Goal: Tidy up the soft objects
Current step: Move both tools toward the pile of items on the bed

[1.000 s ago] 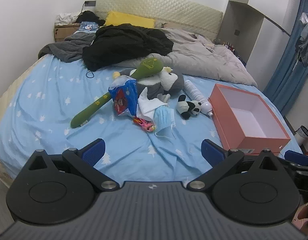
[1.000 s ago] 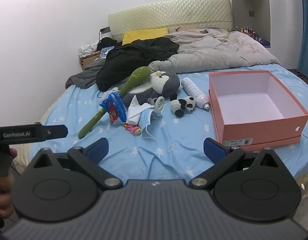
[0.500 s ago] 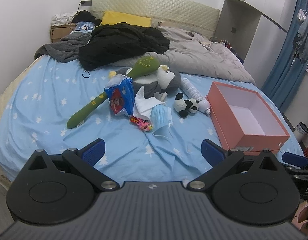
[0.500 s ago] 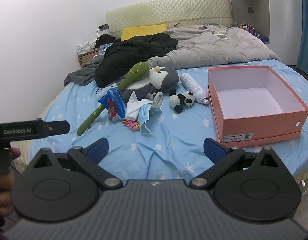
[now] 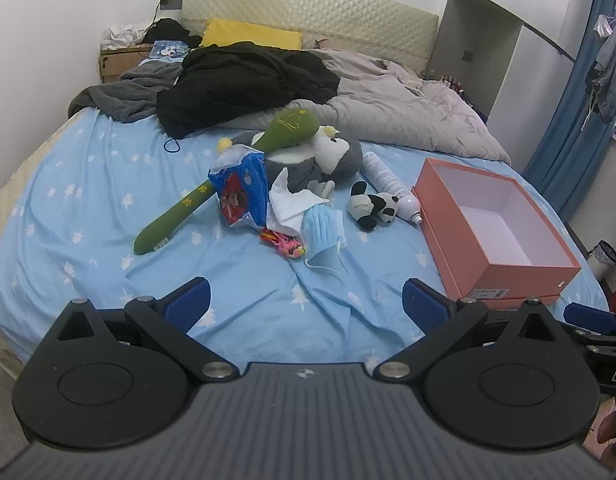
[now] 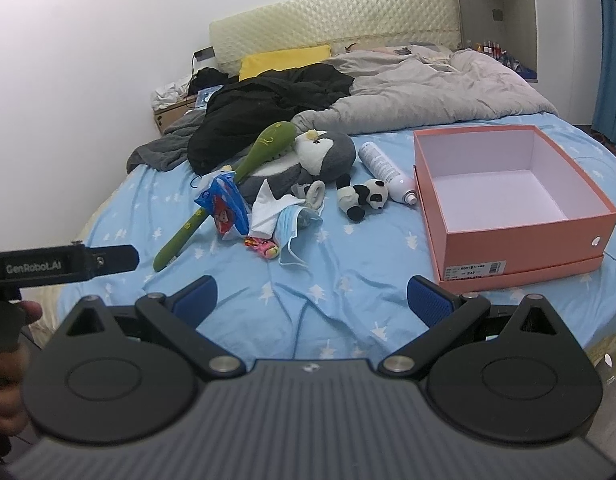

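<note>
The soft toys lie in a loose heap mid-bed: a grey penguin plush (image 5: pixel 320 156) with a long green plush club (image 5: pixel 223 188) resting across it, and a small panda plush (image 5: pixel 374 210) just beside a white spray bottle (image 5: pixel 390 184). Mixed in are a blue face mask (image 5: pixel 324 236), white tissue (image 5: pixel 291 204) and a blue snack bag (image 5: pixel 241 192). The open pink box (image 5: pixel 504 276) sits empty to the right on the blue bed sheet (image 5: pixel 87 200). Both the left hand-held gripper (image 5: pixel 305 300) and the right hand-held gripper (image 6: pixel 312 296) hover near the bed's foot, fingers spread wide, holding nothing. Likely risks: a grab at the heap could snag the mask or tissue along with a toy, and the club looks too long for the box.
</note>
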Action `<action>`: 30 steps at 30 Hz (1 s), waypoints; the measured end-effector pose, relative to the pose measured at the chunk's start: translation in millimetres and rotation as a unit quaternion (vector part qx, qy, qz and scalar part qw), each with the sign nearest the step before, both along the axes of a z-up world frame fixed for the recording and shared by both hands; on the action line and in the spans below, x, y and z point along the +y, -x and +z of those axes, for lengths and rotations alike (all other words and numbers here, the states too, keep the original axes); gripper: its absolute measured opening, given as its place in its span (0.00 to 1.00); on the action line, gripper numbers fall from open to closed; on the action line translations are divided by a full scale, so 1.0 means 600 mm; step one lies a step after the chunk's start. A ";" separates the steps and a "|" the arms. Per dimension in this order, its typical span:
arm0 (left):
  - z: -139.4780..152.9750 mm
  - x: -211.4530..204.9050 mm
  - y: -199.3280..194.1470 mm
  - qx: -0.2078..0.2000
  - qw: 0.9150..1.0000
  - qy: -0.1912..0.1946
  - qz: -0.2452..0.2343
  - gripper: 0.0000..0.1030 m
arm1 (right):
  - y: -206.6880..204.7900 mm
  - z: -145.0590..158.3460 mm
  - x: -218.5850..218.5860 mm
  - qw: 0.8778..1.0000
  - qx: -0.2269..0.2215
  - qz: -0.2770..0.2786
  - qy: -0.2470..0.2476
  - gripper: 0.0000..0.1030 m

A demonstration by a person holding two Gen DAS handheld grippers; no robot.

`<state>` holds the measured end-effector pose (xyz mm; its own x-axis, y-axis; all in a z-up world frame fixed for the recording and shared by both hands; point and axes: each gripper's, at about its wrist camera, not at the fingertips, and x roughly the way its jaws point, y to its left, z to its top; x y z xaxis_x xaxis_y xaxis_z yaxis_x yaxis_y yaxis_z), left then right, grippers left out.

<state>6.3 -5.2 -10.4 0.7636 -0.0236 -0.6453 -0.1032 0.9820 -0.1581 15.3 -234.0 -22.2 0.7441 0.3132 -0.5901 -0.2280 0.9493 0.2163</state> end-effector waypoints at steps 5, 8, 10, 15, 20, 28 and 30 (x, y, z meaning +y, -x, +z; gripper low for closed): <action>-0.006 0.001 -0.001 0.003 1.000 0.001 0.001 1.00 | 0.000 -0.002 0.000 1.000 0.002 -0.001 0.001 1.00; -0.009 0.003 -0.003 0.009 1.000 0.003 -0.002 1.00 | -0.001 -0.003 -0.001 1.000 0.005 -0.002 0.000 1.00; -0.009 0.003 -0.004 0.012 1.000 0.006 -0.005 1.00 | -0.003 -0.005 -0.002 1.000 0.007 -0.001 0.001 1.00; -0.011 0.000 -0.006 0.017 1.000 0.005 -0.008 1.00 | -0.007 -0.004 -0.006 1.000 0.006 -0.006 0.003 1.00; -0.014 -0.003 -0.013 0.023 1.000 0.005 -0.015 1.00 | -0.012 -0.008 -0.007 1.000 0.011 -0.008 0.000 1.00; -0.024 -0.005 -0.031 0.036 0.999 0.008 -0.018 1.00 | -0.024 -0.017 -0.012 1.000 0.022 -0.015 -0.006 1.00; -0.026 -0.004 -0.035 0.037 0.999 0.008 -0.016 1.00 | -0.026 -0.019 -0.012 1.000 0.024 -0.014 -0.008 1.00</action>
